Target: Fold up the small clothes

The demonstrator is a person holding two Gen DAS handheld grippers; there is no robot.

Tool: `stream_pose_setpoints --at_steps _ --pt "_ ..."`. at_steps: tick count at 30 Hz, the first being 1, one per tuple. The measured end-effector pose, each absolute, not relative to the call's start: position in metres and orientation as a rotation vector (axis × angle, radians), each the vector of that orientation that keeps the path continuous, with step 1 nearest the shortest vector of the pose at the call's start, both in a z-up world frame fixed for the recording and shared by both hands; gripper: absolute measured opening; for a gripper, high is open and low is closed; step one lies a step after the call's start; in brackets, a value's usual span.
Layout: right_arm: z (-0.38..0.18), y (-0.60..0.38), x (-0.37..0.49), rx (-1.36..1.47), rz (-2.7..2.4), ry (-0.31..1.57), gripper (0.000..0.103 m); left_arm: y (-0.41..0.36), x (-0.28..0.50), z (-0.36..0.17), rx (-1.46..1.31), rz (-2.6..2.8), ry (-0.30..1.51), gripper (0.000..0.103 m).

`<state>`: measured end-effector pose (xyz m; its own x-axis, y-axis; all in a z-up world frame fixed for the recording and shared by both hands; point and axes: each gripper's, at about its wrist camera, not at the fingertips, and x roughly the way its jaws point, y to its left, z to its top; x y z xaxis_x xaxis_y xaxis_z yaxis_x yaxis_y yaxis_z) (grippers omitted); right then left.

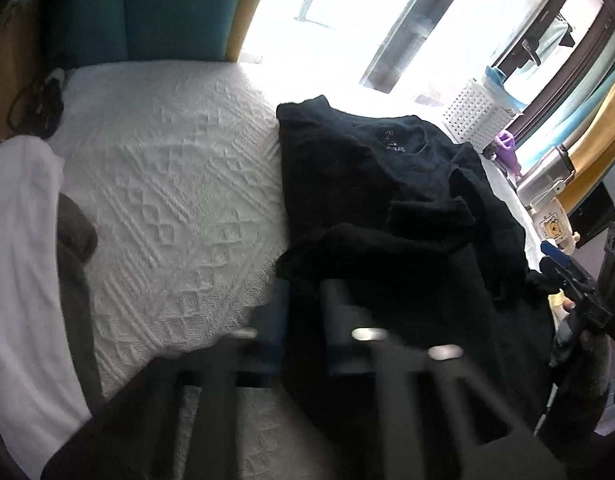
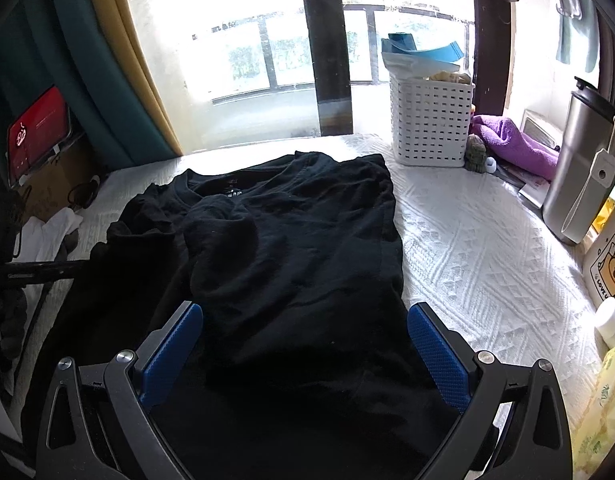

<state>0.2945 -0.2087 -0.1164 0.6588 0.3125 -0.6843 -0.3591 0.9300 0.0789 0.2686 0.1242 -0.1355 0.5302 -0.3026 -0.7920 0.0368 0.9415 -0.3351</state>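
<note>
Black shirt (image 2: 291, 240) lies on the bedspread (image 2: 487, 248) just in front of the white basket (image 2: 429, 120), half folded. The right gripper (image 2: 305, 354) gapes empty over its hem. The left gripper (image 1: 307, 320) looks pinched nearly closed at the shirt's edge (blurry, can't tell if it's caught cloth). My guess is a thin pinch could slip and undo that fold.

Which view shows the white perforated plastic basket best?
The right wrist view: the white perforated plastic basket stands sharp and whole on the white textured bedspread, blue items on top. The left wrist view shows the same basket smaller, tilted, washed out beside the window.

Two close wrist views angled down from opposite sides, sharing the black shirt (image 1: 387, 184) (image 2: 291, 240)
</note>
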Motion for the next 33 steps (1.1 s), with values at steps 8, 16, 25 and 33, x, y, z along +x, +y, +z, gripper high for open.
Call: stream_pose_setpoints --at_steps 8,16,25,33 --pt "-0.113 -0.207 0.287 -0.076 0.375 0.759 0.103 0.083 0.237 -0.075 -0.281 -0.387 0.799 0.004" --pt "-0.109 -0.211 0.277 -0.071 0.374 0.744 0.103 -0.01 0.228 -0.101 -0.129 -0.669 1.042 0.004" --pt "-0.114 -0.232 0.275 -0.046 0.338 0.749 0.103 0.008 0.228 -0.08 -0.143 -0.664 1.042 0.056" --pt "-0.111 -0.226 0.279 -0.049 0.357 0.744 0.103 0.021 0.278 -0.065 -0.08 -0.574 0.963 0.062"
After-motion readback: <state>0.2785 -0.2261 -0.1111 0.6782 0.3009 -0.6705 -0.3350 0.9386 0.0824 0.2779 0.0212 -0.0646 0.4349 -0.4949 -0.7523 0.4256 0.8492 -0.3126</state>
